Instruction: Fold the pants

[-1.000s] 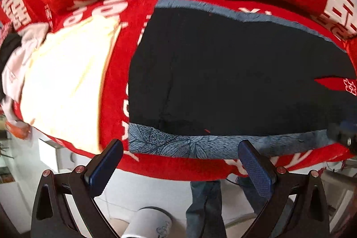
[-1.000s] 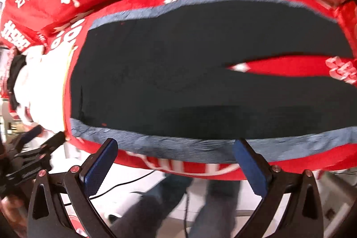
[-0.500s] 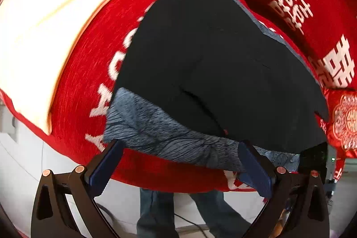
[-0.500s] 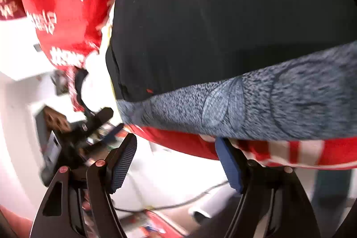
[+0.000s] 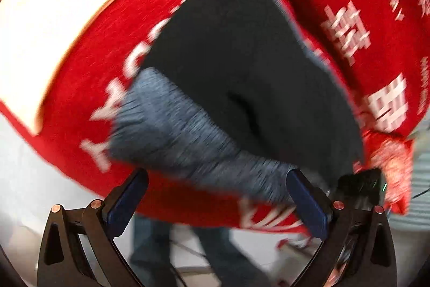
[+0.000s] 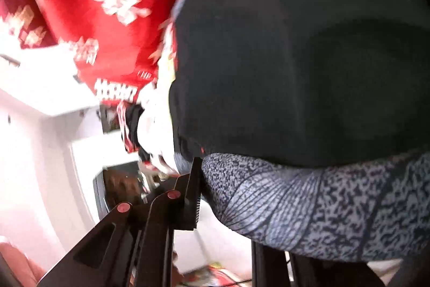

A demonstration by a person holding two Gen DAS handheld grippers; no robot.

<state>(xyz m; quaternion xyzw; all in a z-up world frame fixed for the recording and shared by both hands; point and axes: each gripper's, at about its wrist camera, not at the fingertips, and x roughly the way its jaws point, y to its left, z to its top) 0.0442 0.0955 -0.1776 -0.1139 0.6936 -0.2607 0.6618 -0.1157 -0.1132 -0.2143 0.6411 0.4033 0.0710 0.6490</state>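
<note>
Black pants (image 5: 242, 66) with a grey patterned side band (image 5: 188, 136) lie flat on a red cloth with white characters (image 5: 376, 18). My left gripper (image 5: 215, 203) is open and empty at the near edge, by the band near the waist corner. In the right wrist view the pants (image 6: 295, 58) fill the frame and the band (image 6: 322, 211) lies between the jaws of my right gripper (image 6: 242, 209). Its left finger (image 6: 192, 195) touches the band's edge; the right finger is hidden under the cloth.
A pale yellow cloth (image 5: 67, 12) lies left of the pants on the red cover. The person's legs in jeans (image 5: 161, 246) stand below the table edge. White furniture (image 6: 40, 125) and clutter are to the left in the right wrist view.
Both grippers have swung in toward the near band of the pants. The right gripper has narrowed around the band's edge. The left gripper has stayed open and come closer.
</note>
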